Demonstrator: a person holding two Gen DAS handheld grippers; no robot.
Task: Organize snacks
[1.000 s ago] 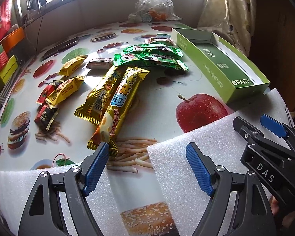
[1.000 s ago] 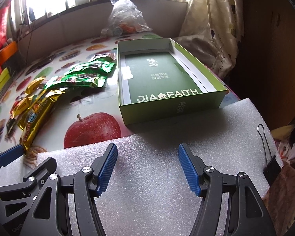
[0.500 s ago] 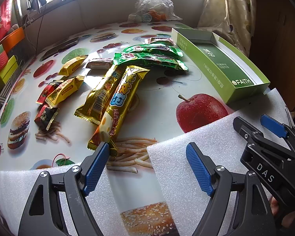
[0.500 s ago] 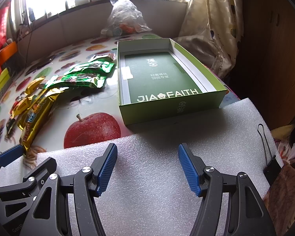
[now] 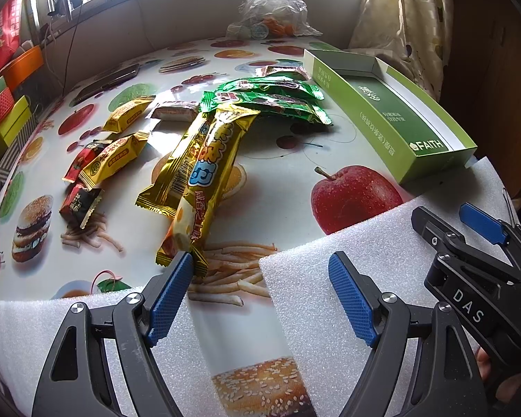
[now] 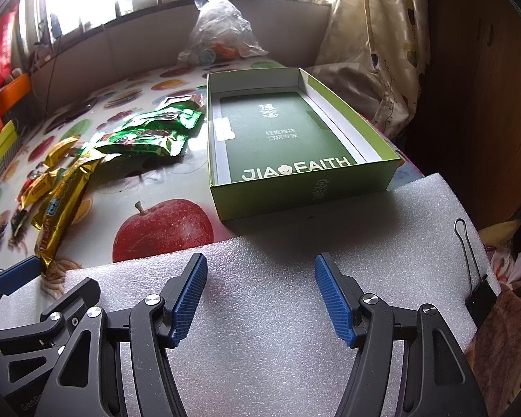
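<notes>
My left tongs [image 5: 260, 292] and right tongs [image 6: 257, 295] rested wide open and empty on foam. Snack packets [image 5: 205, 160] lay loose on the table, left of the empty green box [image 6: 295, 146]; I judged the nearest long packet best pinched mid-length

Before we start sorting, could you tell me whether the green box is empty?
Empty: the green box shows only its printed floor; no snacks inside.

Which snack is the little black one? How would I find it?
Start at the green box, then cross the heap of snacks to its far left edge. The small black packet lies there over printed fries, darker and squarer than the yellow packets beside it.
</notes>
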